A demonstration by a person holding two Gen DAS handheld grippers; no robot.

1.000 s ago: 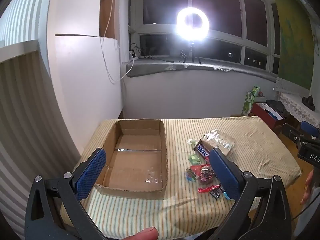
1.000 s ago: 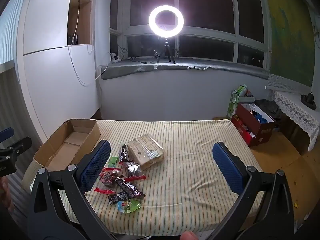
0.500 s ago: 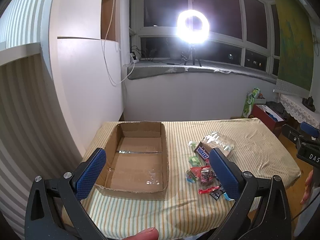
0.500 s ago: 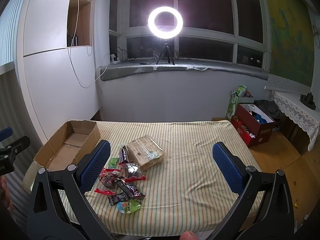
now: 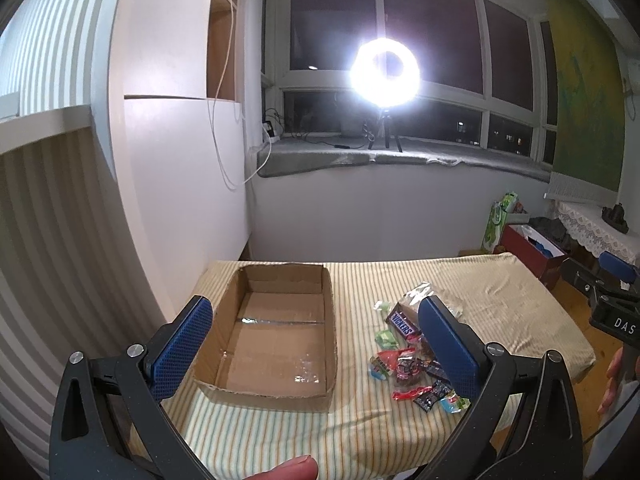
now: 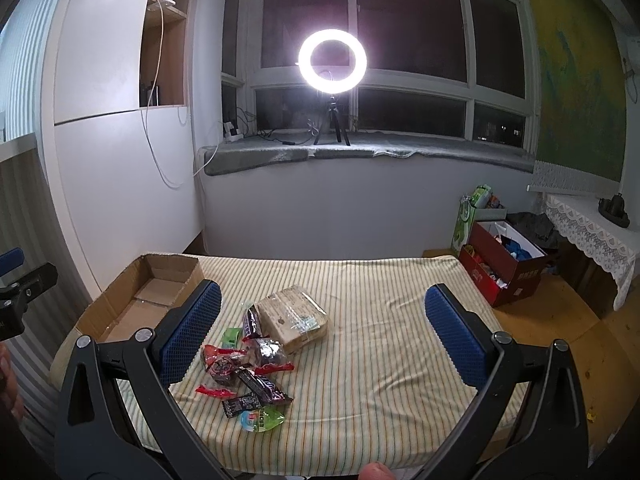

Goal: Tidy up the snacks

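Observation:
An empty open cardboard box (image 5: 276, 332) sits at the left of a table under a striped cloth (image 5: 500, 304); it also shows in the right wrist view (image 6: 144, 300). A pile of wrapped snacks lies right of it: a Snickers bar (image 5: 402, 322), a clear-wrapped biscuit pack (image 6: 294, 318), red candy wrappers (image 6: 224, 364), dark bars (image 6: 260, 386) and a green-blue sweet (image 6: 260, 418). My left gripper (image 5: 316, 344) is open and empty, held before the box. My right gripper (image 6: 324, 336) is open and empty, held above the table's near edge, right of the pile.
A bright ring light (image 6: 332, 62) stands on the windowsill behind the table. A white cabinet (image 5: 176, 184) flanks the left side. A red box (image 6: 508, 264) and a green bag (image 6: 470, 220) stand on the floor at the right, beside a lace-covered shelf (image 6: 588, 224).
Both views have shifted slightly: the table and box sit a little lower in the frames, as both grippers tilted or rose slightly. Nothing on the table has moved.

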